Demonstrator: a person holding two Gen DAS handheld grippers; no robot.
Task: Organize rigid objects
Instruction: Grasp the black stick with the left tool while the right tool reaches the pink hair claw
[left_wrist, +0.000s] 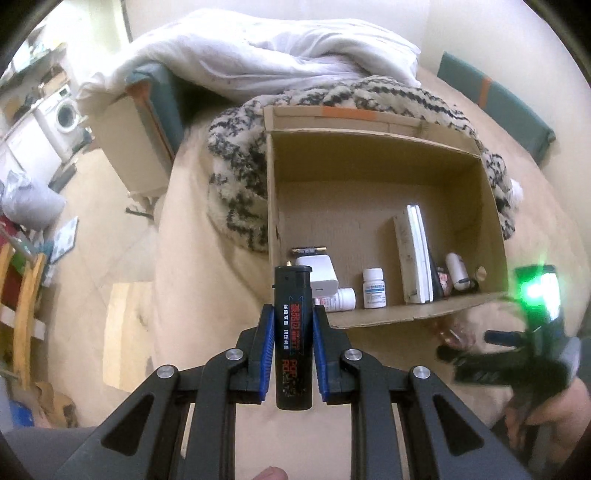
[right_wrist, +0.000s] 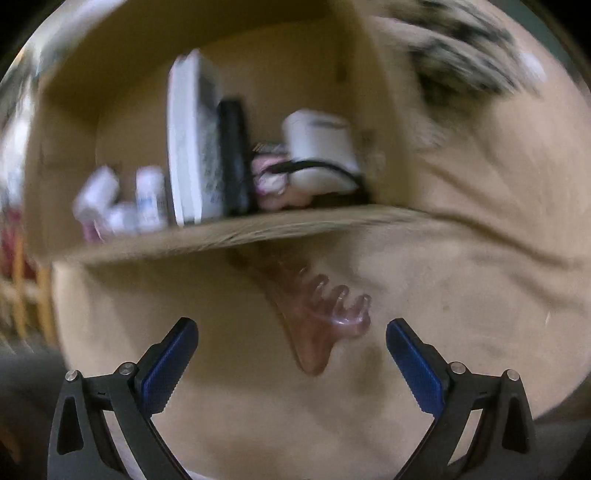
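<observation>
My left gripper (left_wrist: 293, 314) is shut on a black lighter (left_wrist: 293, 332), held upright just in front of the near left corner of an open cardboard box (left_wrist: 369, 177). The box holds white pill bottles (left_wrist: 373, 288), a white charger (left_wrist: 319, 275), a white flat box (left_wrist: 413, 254) and a white tube (left_wrist: 458, 269). My right gripper (right_wrist: 291, 332) is open, over the beige bed surface, with a translucent pink hair claw clip (right_wrist: 317, 325) lying between its fingers in front of the box wall (right_wrist: 258, 225). The right gripper also shows in the left wrist view (left_wrist: 517, 343).
The box sits on a beige bed (left_wrist: 221, 332) against a black-and-white fuzzy blanket (left_wrist: 240, 177) and a white duvet (left_wrist: 258, 48). A floor with clutter, a wooden chair (left_wrist: 22, 314) and a washing machine (left_wrist: 64, 110) lies to the left.
</observation>
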